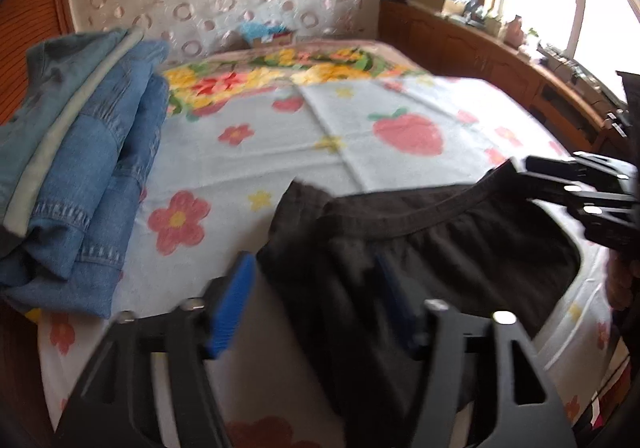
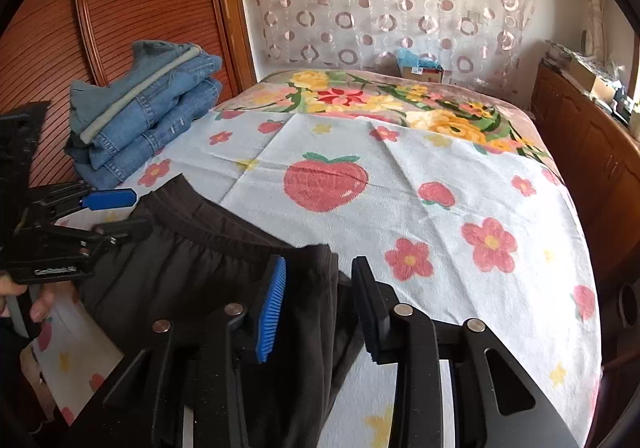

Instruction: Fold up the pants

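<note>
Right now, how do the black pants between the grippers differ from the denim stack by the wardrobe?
The black pants lie spread out with the elastic waistband showing; the denim stack is already folded and piled. The pants are dark and plain, the denim is blue with visible stitching. The pants sit at the near edge between the open left gripper and right gripper; the denim sits untouched at the far left. Both rest on the strawberry-print blanket.

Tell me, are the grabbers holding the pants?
Not gripped yet, it seems. The left gripper and right gripper each straddle a waistband corner of the black pants, jaws apart.
</note>
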The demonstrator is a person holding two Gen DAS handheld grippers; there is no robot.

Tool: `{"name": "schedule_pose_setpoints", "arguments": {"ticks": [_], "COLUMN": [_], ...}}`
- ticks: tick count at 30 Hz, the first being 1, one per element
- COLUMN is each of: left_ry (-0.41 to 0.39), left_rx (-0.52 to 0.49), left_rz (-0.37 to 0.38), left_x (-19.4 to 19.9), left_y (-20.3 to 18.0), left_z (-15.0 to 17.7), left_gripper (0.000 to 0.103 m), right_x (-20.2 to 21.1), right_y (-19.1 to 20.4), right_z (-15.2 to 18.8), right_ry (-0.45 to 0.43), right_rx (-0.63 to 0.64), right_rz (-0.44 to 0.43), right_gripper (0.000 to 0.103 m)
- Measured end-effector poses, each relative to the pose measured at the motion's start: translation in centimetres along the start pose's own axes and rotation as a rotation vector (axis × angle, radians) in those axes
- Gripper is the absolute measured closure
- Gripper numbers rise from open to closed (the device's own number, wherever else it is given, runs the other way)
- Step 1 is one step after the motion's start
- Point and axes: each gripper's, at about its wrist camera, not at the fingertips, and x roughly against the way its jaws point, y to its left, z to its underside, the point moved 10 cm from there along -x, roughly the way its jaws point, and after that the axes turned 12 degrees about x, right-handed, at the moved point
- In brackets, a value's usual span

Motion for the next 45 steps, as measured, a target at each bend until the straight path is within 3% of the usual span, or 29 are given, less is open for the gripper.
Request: {"name": "schedule_pose_setpoints", "arguments": {"ticks": [6,10,16,26,29,39,42,45], "left_ry": [0.016,0.007,0.000,0.000,0.000,0.004,0.015,0.022], "left_rx": [0.022,0.043,0.052,0.054,0.055,0.053,0.077,0.111], "left_rz": [0.009,0.011,0.016,0.018,0.020,0.025,0.062,0.111], "left_x": [-1.1,-1.2,-1.3,-1.3,-1.3,-1.3,-1.2,-1.1], "left_y": [0.4,0.7,0.8,0.9,0.8,0.8,0.8,1.0], "left_z": [0.8,0.8,0.8,0.8,0.9,0.9,0.6,0.2], "left_gripper": [0.034,0.028,0.027,0.026,0.026,0.026,0.027,0.034], "right_x": [0.6,0.5,-0.2,-0.6,-0.8,-0.8,-0.8,-0.6], "right_y": [0.3,0.0,0.0,0.1,-0.1,-0.5,-0.5,-0.6], "right_z": [1.8,2.7,3.3,3.6,3.7,3.9,3.8,3.9], "right_ry": [0.026,0.060,0.093,0.101,0.109,0.122,0.122,0.122], "right_rx": [-0.019,-0.021,-0.007,0.017,0.013,0.009,0.012,0.011], "right_rz": [-0.018,-0.005,0.018,0.030,0.036,0.042,0.041,0.032], "right_gripper": [0.055,0.054,0.050,0.032,0.022,0.013,0.013,0.015]}}
